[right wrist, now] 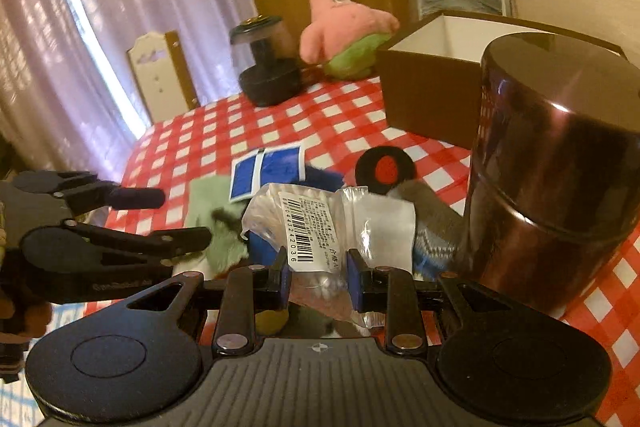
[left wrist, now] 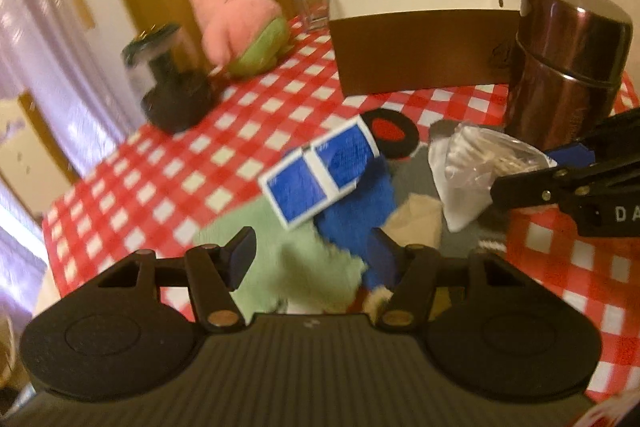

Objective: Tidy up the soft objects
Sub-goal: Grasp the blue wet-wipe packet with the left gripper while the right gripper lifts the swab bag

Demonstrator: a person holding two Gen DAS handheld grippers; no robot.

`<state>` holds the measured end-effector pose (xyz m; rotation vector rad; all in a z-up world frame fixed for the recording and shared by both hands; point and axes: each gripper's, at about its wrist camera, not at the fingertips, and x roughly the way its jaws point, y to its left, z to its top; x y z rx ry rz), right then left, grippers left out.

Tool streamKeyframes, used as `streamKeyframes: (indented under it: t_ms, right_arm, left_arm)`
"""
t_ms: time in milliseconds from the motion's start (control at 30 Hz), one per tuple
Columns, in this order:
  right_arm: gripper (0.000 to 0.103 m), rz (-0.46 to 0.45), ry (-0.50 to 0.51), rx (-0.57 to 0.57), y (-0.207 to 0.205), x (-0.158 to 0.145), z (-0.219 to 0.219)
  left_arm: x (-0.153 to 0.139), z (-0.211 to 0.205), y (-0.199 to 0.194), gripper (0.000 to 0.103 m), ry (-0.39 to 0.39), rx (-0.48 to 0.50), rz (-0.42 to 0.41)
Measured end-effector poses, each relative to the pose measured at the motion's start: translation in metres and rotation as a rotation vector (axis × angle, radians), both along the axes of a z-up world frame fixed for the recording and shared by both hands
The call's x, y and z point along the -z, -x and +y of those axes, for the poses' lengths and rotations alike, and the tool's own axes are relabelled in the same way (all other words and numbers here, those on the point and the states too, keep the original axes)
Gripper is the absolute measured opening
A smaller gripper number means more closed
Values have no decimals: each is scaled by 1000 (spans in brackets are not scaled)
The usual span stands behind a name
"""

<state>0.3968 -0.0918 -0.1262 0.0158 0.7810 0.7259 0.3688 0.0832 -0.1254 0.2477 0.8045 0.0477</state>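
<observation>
Two grippers: left gripper (left wrist: 308, 259) spread wide above the green cloth (left wrist: 296, 259); right gripper (right wrist: 319, 277) clamped on the clear plastic bag (right wrist: 320, 223).
Pile: blue cloth (left wrist: 356, 211), playing-card box (left wrist: 320, 171) on top.
Beyond: dark canister (right wrist: 552, 167), brown box (left wrist: 420, 43), pink plush (left wrist: 236, 27).
Surface: red-checked desk (left wrist: 180, 163).

glossy metal canister (right wrist: 552, 163), crinkly clear plastic bag (right wrist: 320, 223), fuzzy pink plush (left wrist: 236, 23)
</observation>
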Motion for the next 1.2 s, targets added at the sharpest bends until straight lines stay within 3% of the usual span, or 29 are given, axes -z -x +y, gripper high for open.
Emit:
streamKeyframes:
  t_ms: [333,633,700,1000,1200]
  right_arm:
    - [28,24,-1,45,-20,8,8]
    - [28,48,14,69,-27,14,11]
    - [28,48,21,72,-27,14,12]
    - [28,48,25,83,-26,14,12]
    - [28,34,16,79,-21,7,15]
  left_arm:
    - [38,-2,-42,55,-129,117,8]
    - [47,-3,-45,39,-176,170,-40]
    - [45,-4,-45,30,-179,183,-59]
    - [31,5,-34,4,-126,181,-126]
    - [12,30,-24,1,1,102,-143]
